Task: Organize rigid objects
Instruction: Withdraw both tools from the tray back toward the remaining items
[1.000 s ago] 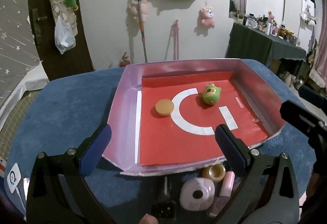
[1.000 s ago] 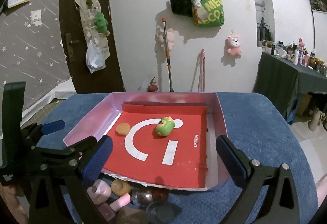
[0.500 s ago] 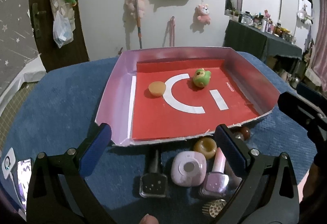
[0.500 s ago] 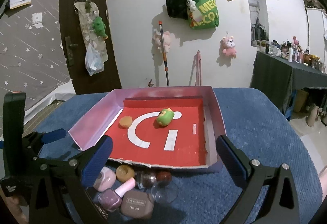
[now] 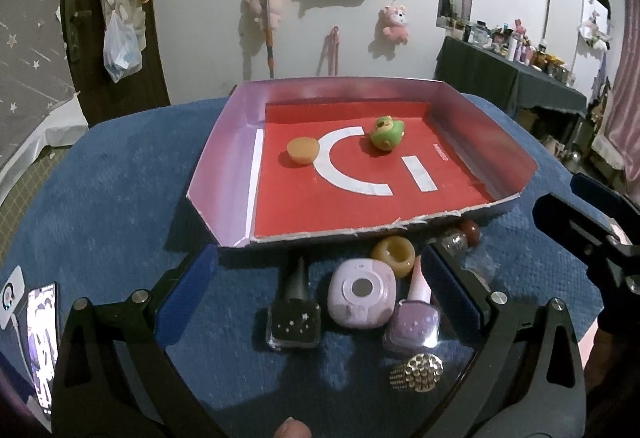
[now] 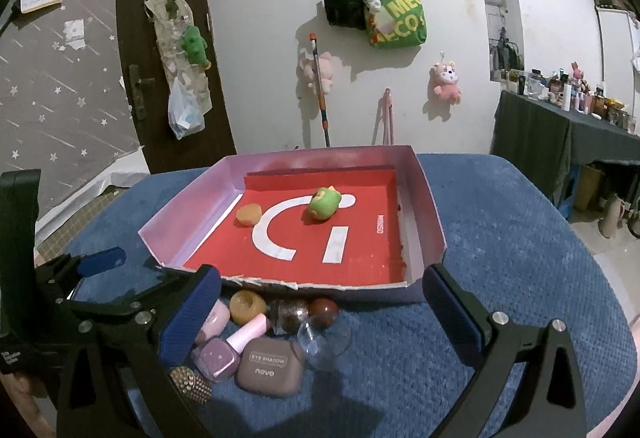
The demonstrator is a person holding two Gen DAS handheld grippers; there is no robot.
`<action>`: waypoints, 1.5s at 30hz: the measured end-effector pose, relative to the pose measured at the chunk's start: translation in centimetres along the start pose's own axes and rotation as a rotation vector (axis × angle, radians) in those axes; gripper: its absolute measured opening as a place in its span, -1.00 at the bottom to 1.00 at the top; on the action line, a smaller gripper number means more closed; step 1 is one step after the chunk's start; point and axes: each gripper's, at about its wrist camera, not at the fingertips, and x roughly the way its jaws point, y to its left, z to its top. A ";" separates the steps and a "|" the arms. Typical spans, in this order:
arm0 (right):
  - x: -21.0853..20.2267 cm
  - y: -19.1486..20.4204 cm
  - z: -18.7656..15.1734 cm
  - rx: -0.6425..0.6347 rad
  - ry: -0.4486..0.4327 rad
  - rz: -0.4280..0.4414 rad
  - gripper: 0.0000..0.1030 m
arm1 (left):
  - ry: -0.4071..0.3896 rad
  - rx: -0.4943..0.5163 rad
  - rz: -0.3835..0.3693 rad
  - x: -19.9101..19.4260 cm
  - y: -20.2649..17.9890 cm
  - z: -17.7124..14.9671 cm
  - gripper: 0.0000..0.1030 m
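A shallow box [image 5: 224,142] [image 6: 424,198] with pink walls and a red floor sits on a blue cloth. Inside lie a green toy [image 5: 386,134] [image 6: 325,203] and an orange disc [image 5: 303,151] [image 6: 248,214]. In front of the box lies a cluster: a black nail polish bottle [image 5: 295,312], a lilac compact [image 5: 362,292], a purple nail polish bottle [image 5: 414,314] [image 6: 224,352], a yellow ring [image 5: 394,256] [image 6: 247,306], a studded ball [image 5: 418,372] [image 6: 192,384], an eye-shadow case [image 6: 269,366] and a clear dome [image 6: 324,342]. My left gripper [image 5: 320,278] is open above the cluster. My right gripper [image 6: 320,302] is open over it too.
A phone [image 5: 40,330] lies on the cloth at the left. The blue cloth [image 6: 520,258] extends to the right of the box. A dark table with bottles [image 6: 560,126] stands at the far right. A door [image 6: 160,58] and hung toys are on the back wall.
Both grippers have pulled back from the box and now look down more, so the cluster of small objects in front of it has come fully into view. Both stay open.
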 end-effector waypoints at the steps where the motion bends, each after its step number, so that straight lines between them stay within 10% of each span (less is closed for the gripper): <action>1: 0.0 0.0 -0.1 0.000 0.004 0.002 1.00 | 0.002 -0.008 -0.001 -0.1 0.1 -0.2 1.00; 45: 1.3 0.6 -7.0 -0.015 0.194 0.045 0.75 | 0.085 -0.089 -0.042 0.0 2.4 -6.0 0.99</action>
